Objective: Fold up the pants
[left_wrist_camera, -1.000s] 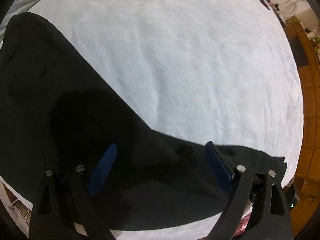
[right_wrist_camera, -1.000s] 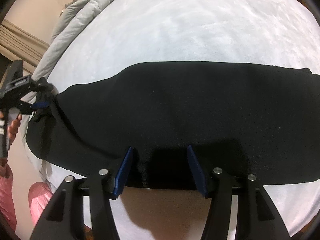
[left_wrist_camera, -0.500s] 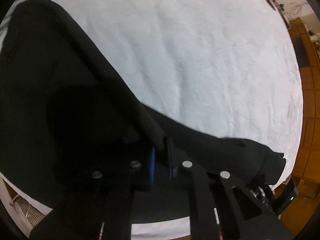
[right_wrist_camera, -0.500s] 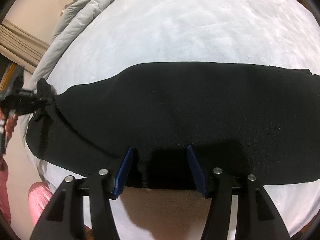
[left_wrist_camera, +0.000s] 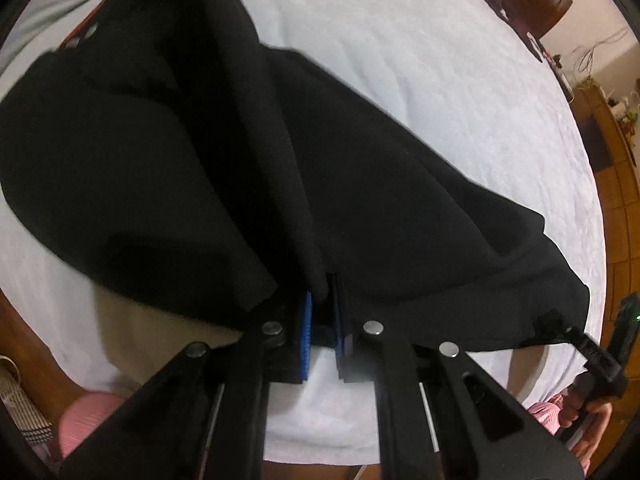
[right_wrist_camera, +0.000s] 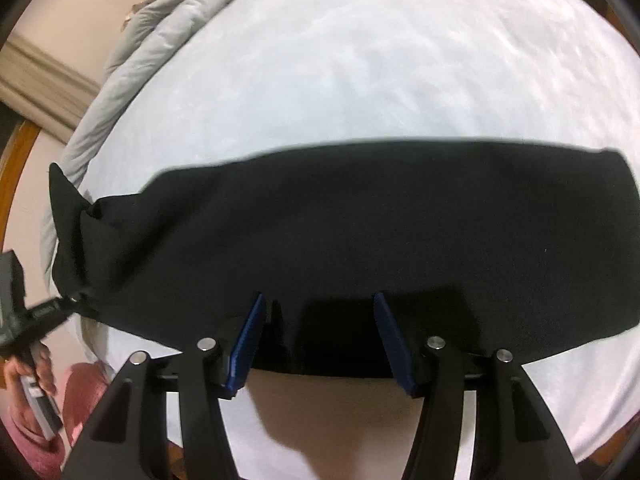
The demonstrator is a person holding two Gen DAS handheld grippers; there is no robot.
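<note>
Black pants (right_wrist_camera: 360,232) lie stretched across a white bedspread (right_wrist_camera: 360,60). My left gripper (left_wrist_camera: 324,296) is shut on a fold of the pants (left_wrist_camera: 380,184) near one end and lifts it, so the cloth drapes up and back. In the right wrist view that gripper (right_wrist_camera: 52,308) shows at the far left, pinching the raised end. My right gripper (right_wrist_camera: 318,312) is open, its blue pads astride the near edge of the pants without closing on it. It shows at the lower right of the left wrist view (left_wrist_camera: 560,328).
A grey duvet (right_wrist_camera: 160,40) is bunched along the far left edge of the bed. Wooden furniture (left_wrist_camera: 608,152) and floor stand beyond the bed's right side. The person's pink sleeves (right_wrist_camera: 24,432) are at the near edge.
My left gripper closed on the pants and has lifted that end up off the bed, bunching the cloth. The right gripper stayed open in place.
</note>
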